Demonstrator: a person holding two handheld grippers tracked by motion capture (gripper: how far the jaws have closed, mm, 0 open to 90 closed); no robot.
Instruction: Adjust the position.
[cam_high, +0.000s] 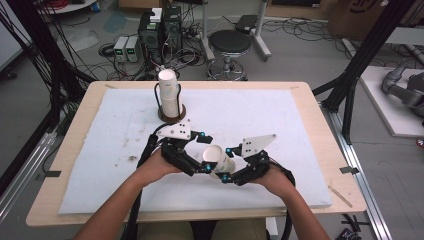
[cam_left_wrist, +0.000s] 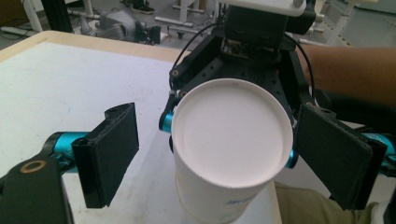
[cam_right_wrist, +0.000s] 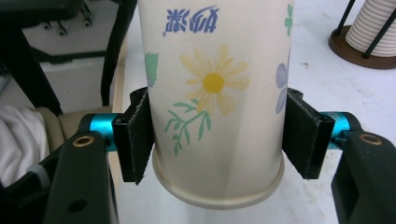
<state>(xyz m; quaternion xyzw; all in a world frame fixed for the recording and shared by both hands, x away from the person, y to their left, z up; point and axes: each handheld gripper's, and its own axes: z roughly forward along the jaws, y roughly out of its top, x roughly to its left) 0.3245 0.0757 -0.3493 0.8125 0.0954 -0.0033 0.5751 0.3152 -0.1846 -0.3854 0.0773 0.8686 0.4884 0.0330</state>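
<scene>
At the near middle of the white padded table (cam_high: 125, 130), a person is holding a two-jaw gripper in each hand, and a single paper cup (cam_high: 218, 161) is hanging in the air between them, just above the pad. On the left, the left gripper (cam_high: 197, 167) is standing with its jaws spread wide; in the left gripper view its black pads (cam_left_wrist: 112, 154) are sitting on either side of the cup (cam_left_wrist: 231, 149) without touching it. On the right, the right gripper (cam_high: 226, 176) is clamping the cup, and the right gripper view is showing both pads (cam_right_wrist: 135, 140) pressing into the cup's wall (cam_right_wrist: 215, 93) just beside its rolled rim.

The risk from here, as I judge it, is that the thin paper wall is bending under the pinch, so a harder squeeze could crush or crease it, while a looser one could let the tapered, smooth cup slide out and fall to the pad. A careless swing of the open left jaws could also be knocking it askew.

The cup is white, printed with a yellow daisy, green leaves, pale blue flowers and blue lettering; its flat white bottom is facing the left gripper. Farther back, a stack of cups (cam_high: 169, 95) is standing upright in a wire holder (cam_high: 172, 116) on a round brown base.
</scene>
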